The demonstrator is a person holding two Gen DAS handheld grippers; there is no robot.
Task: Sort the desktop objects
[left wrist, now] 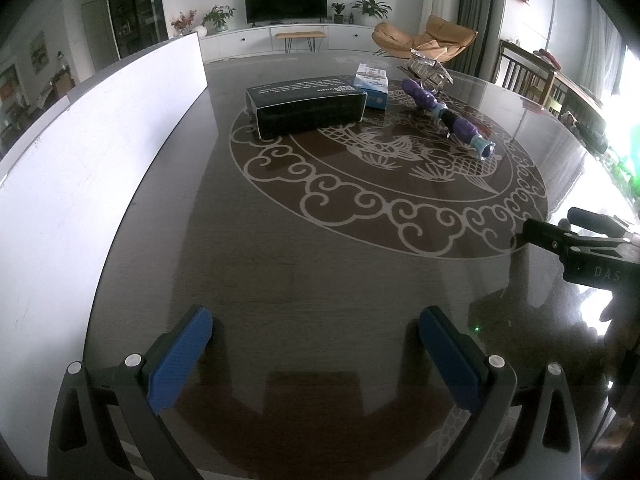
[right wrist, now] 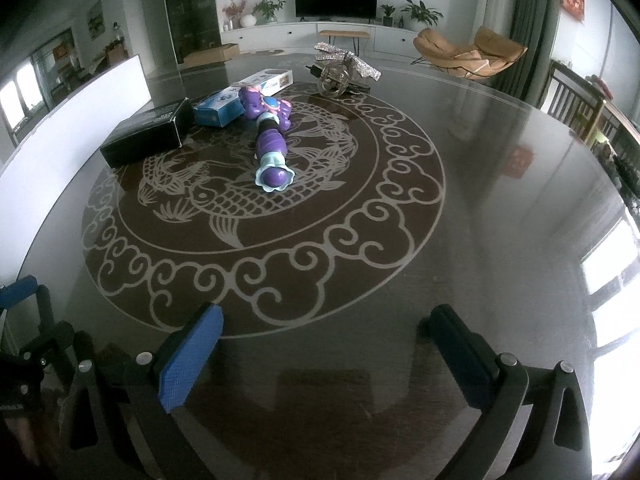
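dark table [right wrist: 480, 200] bears boxes [right wrist: 144, 136], purple toy [right wrist: 270, 148].

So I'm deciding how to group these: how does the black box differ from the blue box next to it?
The black box is dark and plainly the larger and longer; the blue box is small, with blue and white print. The black box lies flat on the table, while the purple toy leans against the blue box. Both are closed cardboard cartons, side by side.

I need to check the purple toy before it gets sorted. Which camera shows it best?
The right wrist view: the purple toy lies near the middle, seen end-on along its whole length. The left wrist view shows it smaller, off to the right, side-on.
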